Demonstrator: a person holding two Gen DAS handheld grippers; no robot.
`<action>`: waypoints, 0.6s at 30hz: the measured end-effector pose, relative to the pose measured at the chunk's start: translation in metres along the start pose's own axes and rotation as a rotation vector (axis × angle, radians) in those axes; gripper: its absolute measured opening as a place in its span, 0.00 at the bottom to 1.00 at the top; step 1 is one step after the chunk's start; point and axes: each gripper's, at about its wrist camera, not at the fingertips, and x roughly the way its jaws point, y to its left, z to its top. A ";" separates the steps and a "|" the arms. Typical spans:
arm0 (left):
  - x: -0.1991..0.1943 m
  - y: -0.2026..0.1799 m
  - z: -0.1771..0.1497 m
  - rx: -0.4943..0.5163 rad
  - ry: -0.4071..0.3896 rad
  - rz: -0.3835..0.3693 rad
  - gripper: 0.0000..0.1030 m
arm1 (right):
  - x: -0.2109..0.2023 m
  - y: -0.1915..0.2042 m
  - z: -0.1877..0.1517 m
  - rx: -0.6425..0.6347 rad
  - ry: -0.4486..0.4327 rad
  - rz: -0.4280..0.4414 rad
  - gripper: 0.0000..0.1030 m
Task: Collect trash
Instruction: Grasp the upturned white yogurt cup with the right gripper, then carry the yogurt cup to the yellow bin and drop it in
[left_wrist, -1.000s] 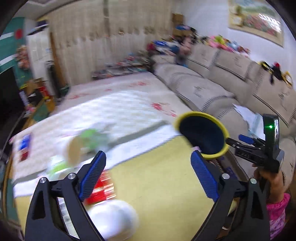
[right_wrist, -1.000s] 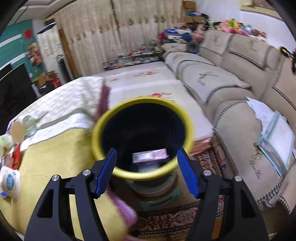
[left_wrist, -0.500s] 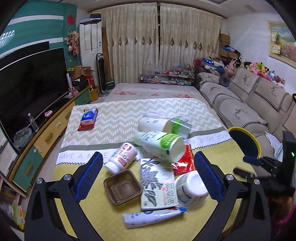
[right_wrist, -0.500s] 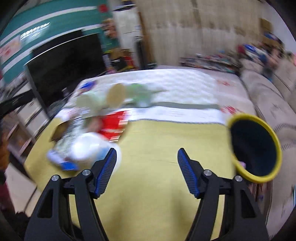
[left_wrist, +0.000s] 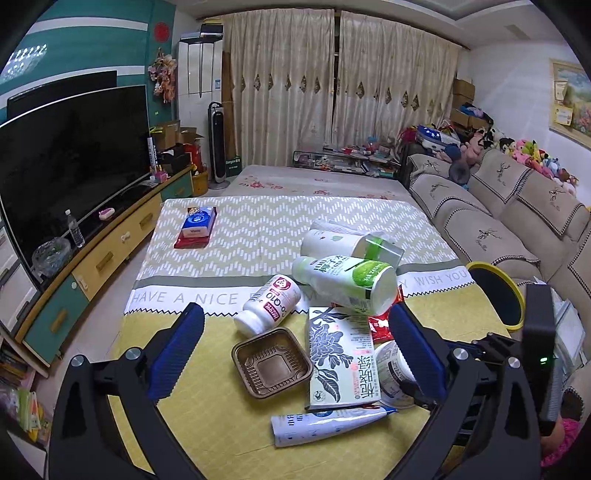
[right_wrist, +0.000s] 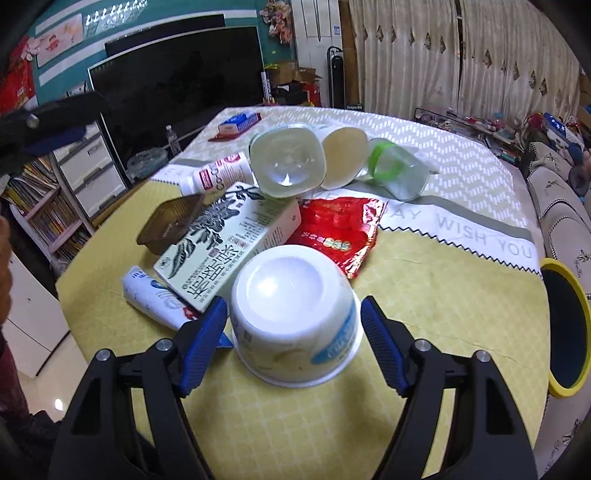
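Note:
A pile of trash lies on the yellow tablecloth (left_wrist: 229, 424): a brown plastic tray (left_wrist: 271, 363), a flower-printed carton (left_wrist: 341, 363), a white pill bottle (left_wrist: 269, 304), a green-and-white bottle (left_wrist: 345, 282), a red wrapper (left_wrist: 382, 323) and a white tube (left_wrist: 325, 424). My left gripper (left_wrist: 295, 347) hangs open and wide above the tray and carton, touching nothing. An upturned white cup (right_wrist: 295, 317) stands between the fingers of my right gripper (right_wrist: 293, 332). Its jaws are opening, and the blue pads flank the cup's sides without pressing it.
A yellow-rimmed black bin (right_wrist: 546, 266) stands off the table's right edge, beside a beige sofa (left_wrist: 517, 221). A blue tissue pack (left_wrist: 197, 227) lies far back on the table. A large television (left_wrist: 66, 155) and a low cabinet line the left wall.
Both views have swung left from the bin to the trash pile. The right gripper has come down around the white cup, and the blur has settled. The left gripper has barely shifted lately.

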 end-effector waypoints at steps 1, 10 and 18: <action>0.000 0.001 0.000 -0.003 0.000 -0.001 0.95 | 0.006 0.000 0.001 -0.001 0.007 -0.001 0.71; 0.008 0.008 -0.005 -0.021 0.017 -0.005 0.95 | 0.026 -0.002 0.000 -0.005 0.027 -0.006 0.76; 0.012 0.007 -0.005 -0.023 0.024 -0.001 0.95 | 0.019 -0.011 0.000 0.024 0.001 0.038 0.75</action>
